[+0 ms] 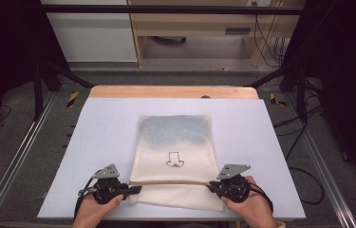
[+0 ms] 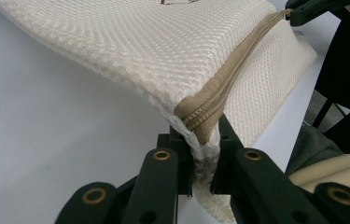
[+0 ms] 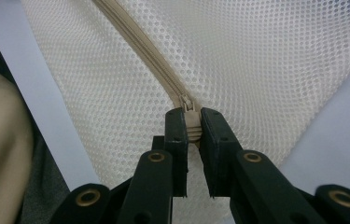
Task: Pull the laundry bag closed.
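In the high view, a cream mesh bag (image 1: 175, 156) lay mid-worktop (image 1: 99, 137); the left gripper (image 1: 135, 189) met the bag's left edge, the right gripper (image 1: 210, 185) its right edge, both at the zipper (image 1: 171, 182).

In the left gripper view, its fingers (image 2: 184, 158) pinched the bag's edge at the zipper's end.

In the right gripper view, its fingers (image 3: 177, 135) pinched the zipper pull (image 3: 191, 122).

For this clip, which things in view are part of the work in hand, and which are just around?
In use:
mesh bag
zipper, running across the bag
zipper pull, clamped by the right gripper
left gripper, clamped on the zipper's other end

Just around:
white table
cables on the floor
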Available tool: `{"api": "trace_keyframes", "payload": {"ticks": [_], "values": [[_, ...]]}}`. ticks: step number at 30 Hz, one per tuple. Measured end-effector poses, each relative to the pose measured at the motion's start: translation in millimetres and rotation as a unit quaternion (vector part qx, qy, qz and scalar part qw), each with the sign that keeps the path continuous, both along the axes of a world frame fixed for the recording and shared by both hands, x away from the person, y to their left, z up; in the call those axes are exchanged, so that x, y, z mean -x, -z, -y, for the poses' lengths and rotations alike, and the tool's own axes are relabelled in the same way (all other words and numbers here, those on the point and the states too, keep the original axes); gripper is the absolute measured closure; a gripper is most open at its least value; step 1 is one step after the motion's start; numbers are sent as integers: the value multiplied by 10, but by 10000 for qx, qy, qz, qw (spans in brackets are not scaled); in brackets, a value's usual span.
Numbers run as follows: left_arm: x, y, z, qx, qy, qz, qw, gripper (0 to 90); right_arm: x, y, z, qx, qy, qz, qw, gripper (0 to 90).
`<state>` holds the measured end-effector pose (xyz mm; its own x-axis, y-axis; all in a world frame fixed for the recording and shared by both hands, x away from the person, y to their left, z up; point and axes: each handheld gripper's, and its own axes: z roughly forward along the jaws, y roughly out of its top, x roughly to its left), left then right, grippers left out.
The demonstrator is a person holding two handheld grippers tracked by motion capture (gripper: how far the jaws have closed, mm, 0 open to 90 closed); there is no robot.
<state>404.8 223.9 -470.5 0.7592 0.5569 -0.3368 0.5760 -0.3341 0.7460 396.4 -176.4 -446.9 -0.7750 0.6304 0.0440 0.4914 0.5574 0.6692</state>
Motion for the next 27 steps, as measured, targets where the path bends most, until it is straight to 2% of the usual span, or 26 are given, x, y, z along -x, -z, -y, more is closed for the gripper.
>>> {"api": "trace_keyframes", "payload": {"ticks": [20,27], "values": [[2,15,8,7,-9,-29,10000,823,18,34,125,-49,152,-42,9999,817],[0,0,-1,16,-17,-6,10000,824,26,51,168,36,250,-73,9997,817]]}}
